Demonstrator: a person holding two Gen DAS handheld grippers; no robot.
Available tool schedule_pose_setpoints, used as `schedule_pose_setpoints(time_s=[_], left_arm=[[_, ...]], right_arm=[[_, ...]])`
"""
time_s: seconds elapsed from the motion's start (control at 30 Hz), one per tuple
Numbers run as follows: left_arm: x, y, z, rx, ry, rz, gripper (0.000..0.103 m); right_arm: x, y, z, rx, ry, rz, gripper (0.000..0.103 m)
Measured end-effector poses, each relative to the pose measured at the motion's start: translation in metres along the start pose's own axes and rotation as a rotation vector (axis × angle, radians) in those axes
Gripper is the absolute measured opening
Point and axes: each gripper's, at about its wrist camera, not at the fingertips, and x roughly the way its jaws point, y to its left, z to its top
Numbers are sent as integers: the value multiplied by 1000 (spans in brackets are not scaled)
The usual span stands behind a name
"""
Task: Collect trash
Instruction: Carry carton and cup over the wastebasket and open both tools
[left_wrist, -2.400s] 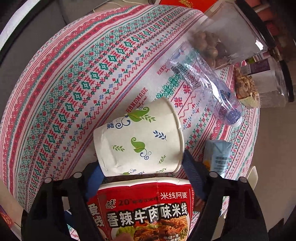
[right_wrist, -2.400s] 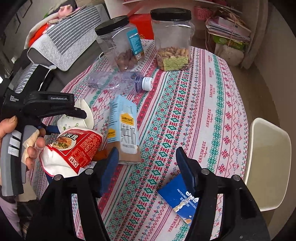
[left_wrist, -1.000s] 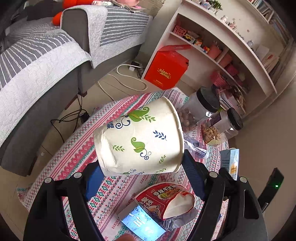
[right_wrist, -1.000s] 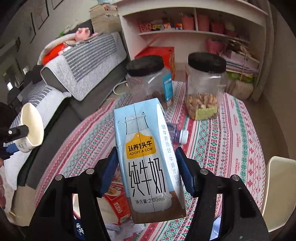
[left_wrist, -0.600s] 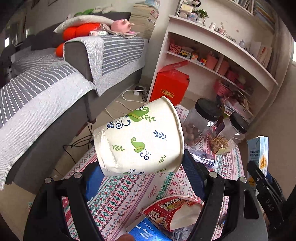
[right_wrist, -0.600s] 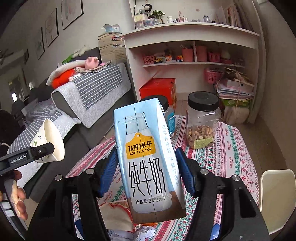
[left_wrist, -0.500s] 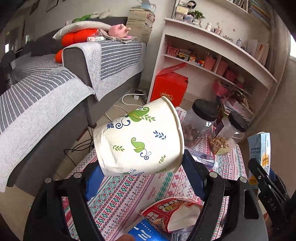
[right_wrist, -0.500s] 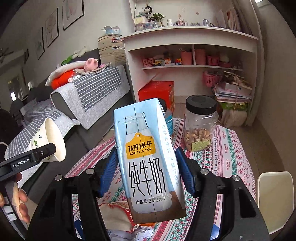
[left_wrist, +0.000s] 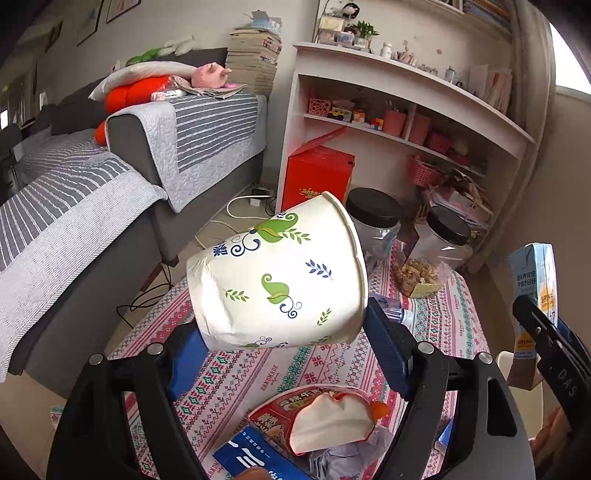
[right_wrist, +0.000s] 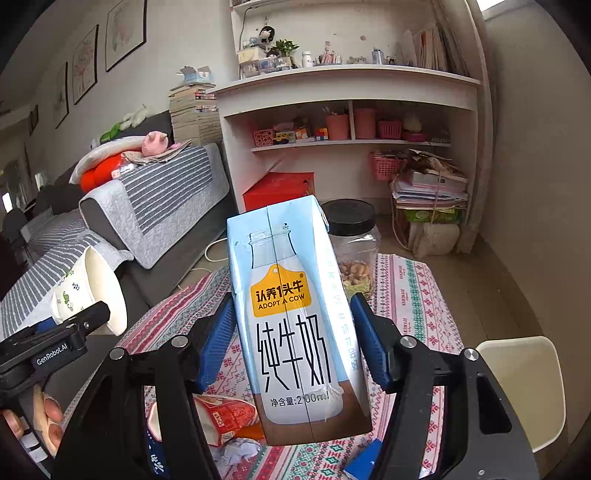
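Left claw: our left claw grips the paper cup across its lower body, blue pads pressed on either side; the cup lies tilted, mouth turned to the right of the left wrist view.
Right claw: our right claw is clamped on the milk carton, which stands nearly upright between the pads.
What has changed: a couple of seconds ago both claws were low over the table, the cup just above the cloth and the carton standing on it beside the open right claw. Now both items ride well above the table, and the sofa and shelf unit fill the background.
Meaning for the task: we judge two pieces of trash are picked up and in transit; no bin shows in either view, so we cannot tell where they go.
Still on the table: the red noodle packet, crumpled paper, a blue packet and a clear bottle, lying near the two black-lidded jars.
Risk: the cup wall looks dented near its base, so we judge it soft; a harder squeeze could crush it.
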Motion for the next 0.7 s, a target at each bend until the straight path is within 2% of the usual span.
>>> schedule_pose_setpoints(time_s=[0.13,0.27,0.47,0.5,0.6,0.7], left_arm=[[-1,-21,-6,29,0,-26,77],[-4,-41,-11,60,-6,-52,77],[-6,-73,-21,104,9,-103,77],[-7,-80,-22,113,11,-118,77],[-9,-106,-27,148,13,-163,77],[-9,-144,-37,209,22,-212,77]], right_arm=[[-13,-36,1,51,-15,-73,60],[-27,-91,3,155,-19,-172,60],[-37,-175,-4,292,21,-360,61],[-38,-189,-6,319,36,-388,63],[-52,-223,-10,414,24,-439,83],[-77,-249,-10,484,-26,-457,88]])
